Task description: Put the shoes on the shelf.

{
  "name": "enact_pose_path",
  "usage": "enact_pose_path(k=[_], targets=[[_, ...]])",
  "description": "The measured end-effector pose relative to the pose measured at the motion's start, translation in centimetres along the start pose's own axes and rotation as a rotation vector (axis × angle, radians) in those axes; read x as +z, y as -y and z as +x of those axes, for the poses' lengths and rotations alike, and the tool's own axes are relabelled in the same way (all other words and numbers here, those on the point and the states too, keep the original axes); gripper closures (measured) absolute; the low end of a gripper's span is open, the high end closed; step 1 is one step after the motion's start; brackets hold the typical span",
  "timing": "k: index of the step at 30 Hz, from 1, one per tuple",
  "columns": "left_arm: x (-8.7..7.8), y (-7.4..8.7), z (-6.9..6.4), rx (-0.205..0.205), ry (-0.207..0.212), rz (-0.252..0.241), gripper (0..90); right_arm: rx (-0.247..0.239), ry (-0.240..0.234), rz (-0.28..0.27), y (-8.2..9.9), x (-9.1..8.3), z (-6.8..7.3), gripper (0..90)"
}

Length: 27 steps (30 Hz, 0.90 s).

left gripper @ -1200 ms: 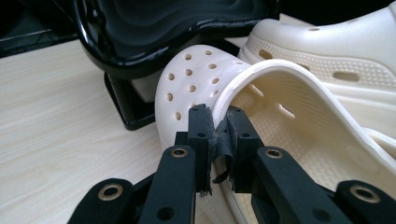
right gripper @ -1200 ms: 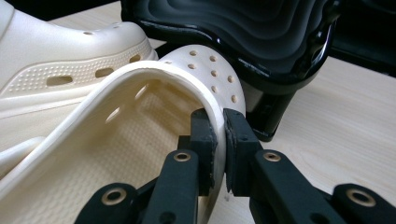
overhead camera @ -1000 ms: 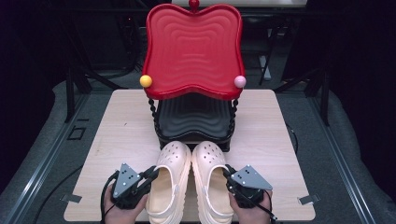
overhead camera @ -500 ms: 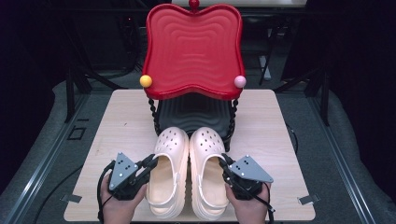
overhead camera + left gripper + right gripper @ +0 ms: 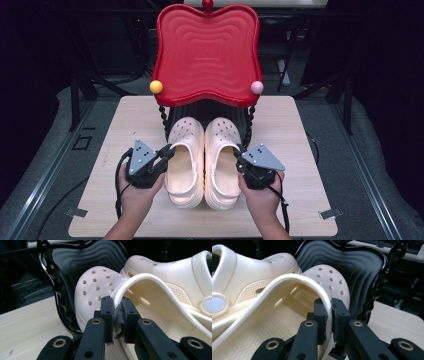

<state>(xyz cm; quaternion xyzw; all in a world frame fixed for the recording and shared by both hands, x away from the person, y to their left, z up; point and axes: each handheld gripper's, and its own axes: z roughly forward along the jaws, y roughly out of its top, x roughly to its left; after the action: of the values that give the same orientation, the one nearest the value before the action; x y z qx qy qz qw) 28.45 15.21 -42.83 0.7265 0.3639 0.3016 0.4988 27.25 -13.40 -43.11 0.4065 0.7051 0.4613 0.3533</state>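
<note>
- L gripper [image 5: 161, 156] jaws clamping outer rim of L clog [image 5: 183, 160].
- R gripper [image 5: 241, 159] jaws pinching outer rim of R clog [image 5: 222, 160].
- Clogs sitting side by side, desk [image 5: 300, 145] centre, toes entering black lower tray [image 5: 82, 262] under red tray [image 5: 207, 55].

two cream perforated clogs [image 5: 204, 160], a red rippled tray [image 5: 207, 52] above a black rippled one [image 5: 82, 262], pale wood-grain table [image 5: 300, 135].

Toes of both clogs [image 5: 204, 150] under the red tray [image 5: 207, 55], black tray [image 5: 82, 262] mostly hidden behind them
</note>
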Motion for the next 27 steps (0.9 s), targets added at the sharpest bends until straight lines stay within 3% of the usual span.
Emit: enact_pose_path(k=[13,22,27], targets=[[4.7,-1.2,1.8,-0.002,-0.026,-0.006,82.2,-0.034,0.079,-0.017,-1.0,4.3,-1.3,82.8],[6.0,-2.1,1.8,0.009,-0.051,-0.030,82.1,-0.077,0.115,-0.033,-2.1,5.6,-1.6,82.7],[6.9,-2.6,1.6,0.020,-0.067,-0.042,81.9,-0.076,0.132,-0.045,-2.6,6.3,-1.7,82.4]])
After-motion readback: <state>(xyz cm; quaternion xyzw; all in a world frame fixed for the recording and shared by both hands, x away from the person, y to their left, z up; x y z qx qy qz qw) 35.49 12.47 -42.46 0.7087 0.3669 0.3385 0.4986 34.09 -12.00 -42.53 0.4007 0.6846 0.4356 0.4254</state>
